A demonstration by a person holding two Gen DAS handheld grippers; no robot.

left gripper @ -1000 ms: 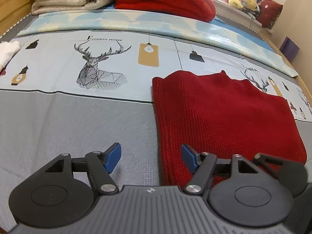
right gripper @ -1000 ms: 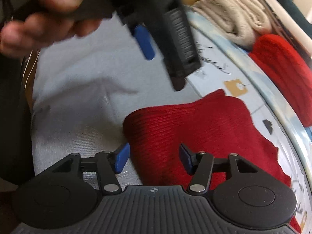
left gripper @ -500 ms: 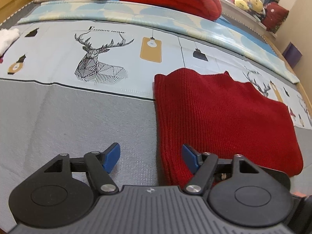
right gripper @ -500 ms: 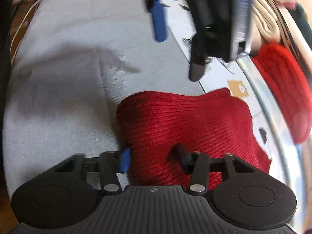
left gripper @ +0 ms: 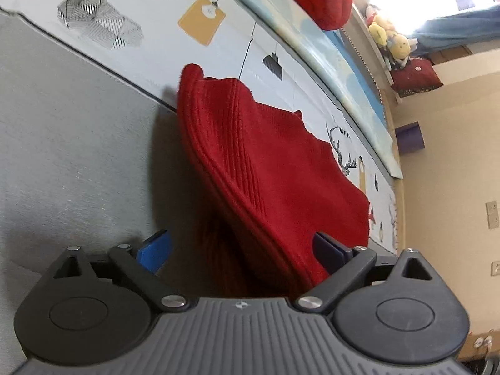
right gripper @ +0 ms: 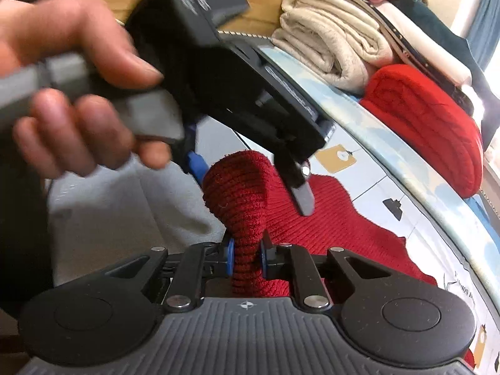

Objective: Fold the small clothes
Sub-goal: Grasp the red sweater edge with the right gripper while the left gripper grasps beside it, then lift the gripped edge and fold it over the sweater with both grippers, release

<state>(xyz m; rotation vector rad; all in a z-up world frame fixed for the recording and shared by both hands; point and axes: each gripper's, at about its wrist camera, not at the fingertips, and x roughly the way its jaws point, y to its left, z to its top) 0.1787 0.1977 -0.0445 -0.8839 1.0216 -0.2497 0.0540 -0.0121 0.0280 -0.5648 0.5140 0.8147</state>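
Lifted now, red sweater (right gripper: 247,187) edge pinched by right gripper (right gripper: 247,257), left gripper (left gripper: 240,250) spread, seemingly around cloth.

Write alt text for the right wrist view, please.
The right gripper has its jaws shut on a bunched edge of the red knit garment, lifting it off the bed. The person's hand holds the left gripper just above it.

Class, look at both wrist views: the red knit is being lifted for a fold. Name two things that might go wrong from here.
1. The right hand-held gripper pinches only a narrow bunch of the red knit; the knit might slip out or stretch.
2. The left hand-held gripper is open, with the raised edge between its fingers but not clamped. If it shuts badly, that side may sag and the fold come out crooked.
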